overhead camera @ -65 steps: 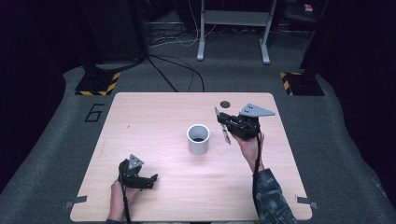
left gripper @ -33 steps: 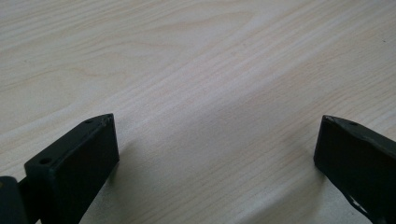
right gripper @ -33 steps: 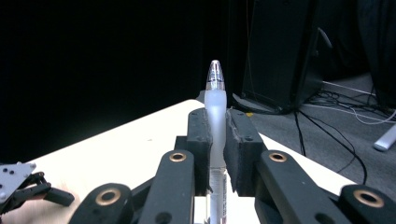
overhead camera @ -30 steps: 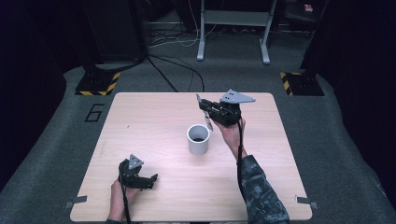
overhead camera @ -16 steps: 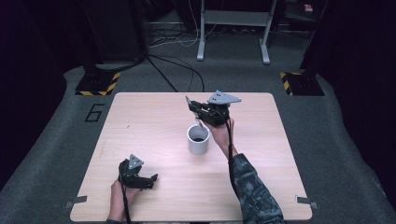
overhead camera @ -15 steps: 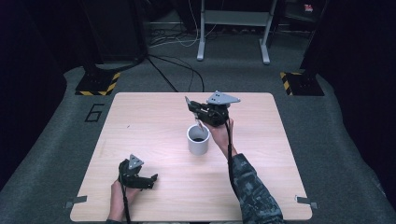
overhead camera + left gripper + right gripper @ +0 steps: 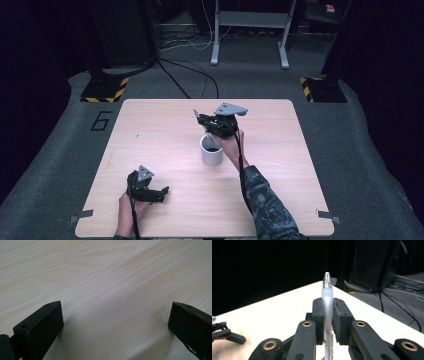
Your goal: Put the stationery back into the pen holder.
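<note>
Clamped pads (image 7: 320, 315) of the right gripper (image 7: 327, 305) pinch a pen (image 7: 327, 293); since earlier this gripper (image 7: 212, 125) has swung left from the table's (image 7: 300, 165) far right and sunk, now hovering just beyond the white cup (image 7: 211, 151); the left gripper (image 7: 155, 192), jaws spread and empty, stays at the near left edge.

The table (image 7: 150, 145) is pale matt wood grain. The pen (image 7: 327, 293) looks frosted plastic with a glossy tip; the cup (image 7: 211, 156) appears smooth white plastic.
</note>
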